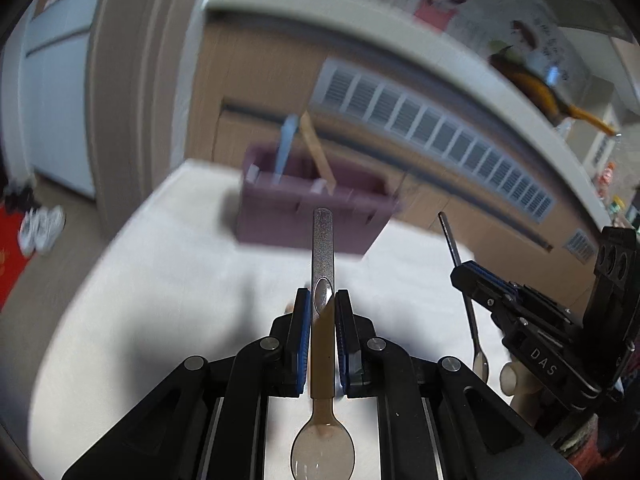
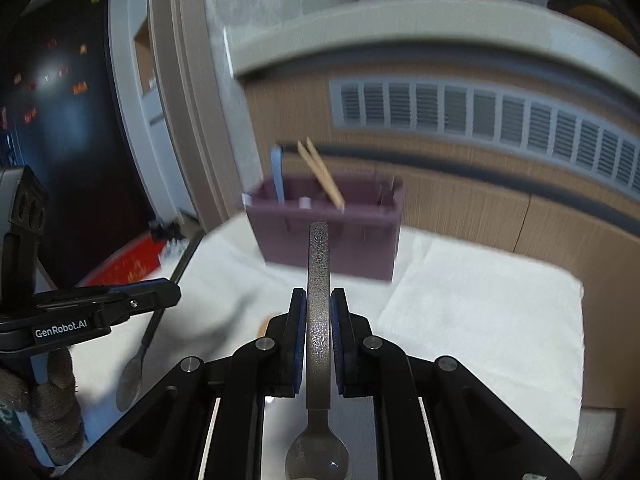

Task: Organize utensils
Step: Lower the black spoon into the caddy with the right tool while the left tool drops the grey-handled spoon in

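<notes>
A purple utensil caddy [image 1: 308, 216] [image 2: 332, 232] stands at the far side of the white cloth, holding a blue utensil [image 1: 285, 148] and wooden chopsticks [image 1: 318, 152] [image 2: 322, 174]. My left gripper [image 1: 323, 308] is shut on a spoon [image 1: 322, 360], handle pointing toward the caddy, bowl toward the camera. My right gripper [image 2: 319, 304] is shut on a glittery metal spoon [image 2: 318, 320] the same way. Each gripper also shows in the other's view, holding its spoon [image 1: 476, 340] [image 2: 134, 372] above the cloth.
The white cloth [image 2: 480, 312] covers the table. Behind it stands a wooden cabinet with a vent grille [image 2: 480, 116]. A door frame [image 1: 132, 80], shoes [image 1: 40, 228] and a red mat [image 2: 124, 264] lie to the left.
</notes>
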